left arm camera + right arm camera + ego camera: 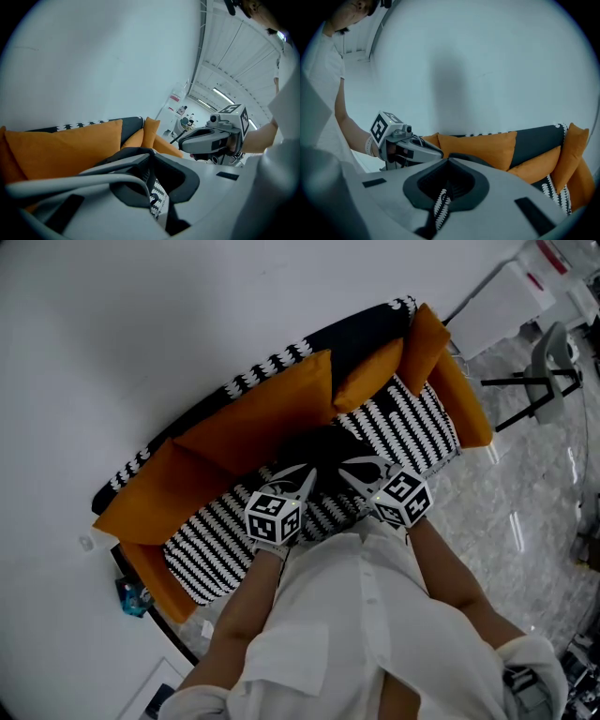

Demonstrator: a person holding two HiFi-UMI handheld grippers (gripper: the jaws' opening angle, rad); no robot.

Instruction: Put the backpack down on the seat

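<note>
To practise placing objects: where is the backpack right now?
Head view, centre: the backpack is over the striped seat, before the orange cushions, just past the tips of the left gripper and right gripper.

We see the sofa seat (217,542), zigzag-patterned; orange cushions (262,413) line its back edge, and a dark backpack (317,452) lies mid-seat.

Staged test room or lab, not home: lone striped sofa (412,423) with orange cushions (262,418) against bare white wall (141,334), glossy stone floor (525,521), black stand (525,381), high beamed ceiling (234,61) with strip lights (224,95).
</note>
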